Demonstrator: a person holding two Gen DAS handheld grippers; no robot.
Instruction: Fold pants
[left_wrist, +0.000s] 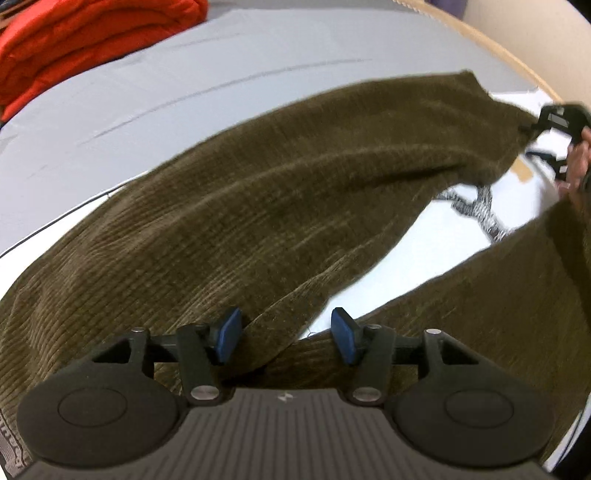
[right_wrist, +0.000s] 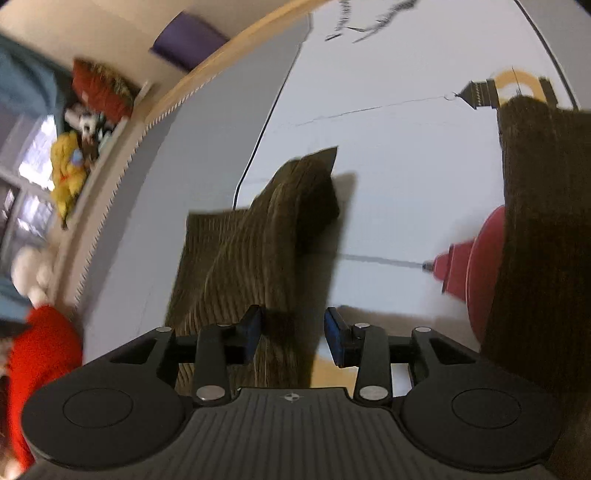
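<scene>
Two legs of the olive corduroy pants (left_wrist: 280, 192) splay apart on the grey bed sheet (left_wrist: 155, 92), their fork directly under the left gripper (left_wrist: 286, 338), whose jaws stand half open around a ridge of cloth without pinching it. At one leg's far end, the right gripper (right_wrist: 293, 339) hovers parted and empty over the hem, nearer to it; a folded red garment (left_wrist: 81, 40) lies well clear.

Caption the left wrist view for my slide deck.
Left gripper open over olive corduroy pants spread on a pale sheet.
</scene>
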